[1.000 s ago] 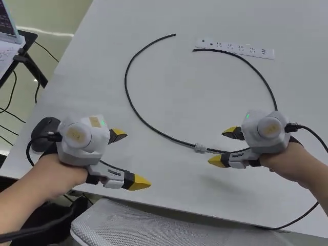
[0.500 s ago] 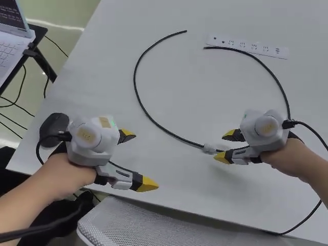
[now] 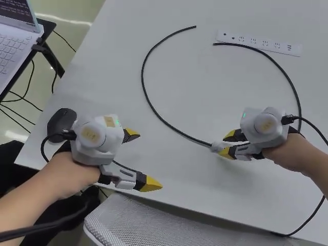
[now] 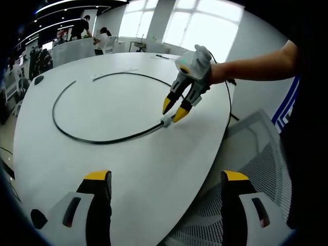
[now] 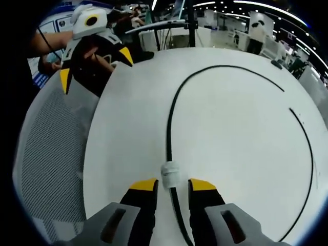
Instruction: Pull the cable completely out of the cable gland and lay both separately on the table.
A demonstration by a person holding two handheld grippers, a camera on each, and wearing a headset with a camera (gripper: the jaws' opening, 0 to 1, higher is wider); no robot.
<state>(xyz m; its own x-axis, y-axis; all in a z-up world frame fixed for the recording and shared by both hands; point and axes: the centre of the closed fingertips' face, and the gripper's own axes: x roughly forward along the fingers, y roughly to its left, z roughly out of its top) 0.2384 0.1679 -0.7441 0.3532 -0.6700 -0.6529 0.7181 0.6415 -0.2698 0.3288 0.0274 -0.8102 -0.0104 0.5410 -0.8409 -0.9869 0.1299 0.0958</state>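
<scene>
Head view: white bench [image 3: 205,92] carries long black cable [image 3: 142,84] in wide loop, one end near power strip [image 3: 259,43]. Your left gripper [image 3: 142,159] hangs off near edge, jaws wide, empty, well apart from cable. Your right gripper [image 3: 228,144] straddles cable, jaws narrow, not clamped. White cable gland [image 3: 218,147] sits just ahead of tips, cable threaded through it.

Risks:
- Pull with one grip only: whole loop likely drags, gland rides along.
- Close behind gland: thin cable may slip.
</scene>
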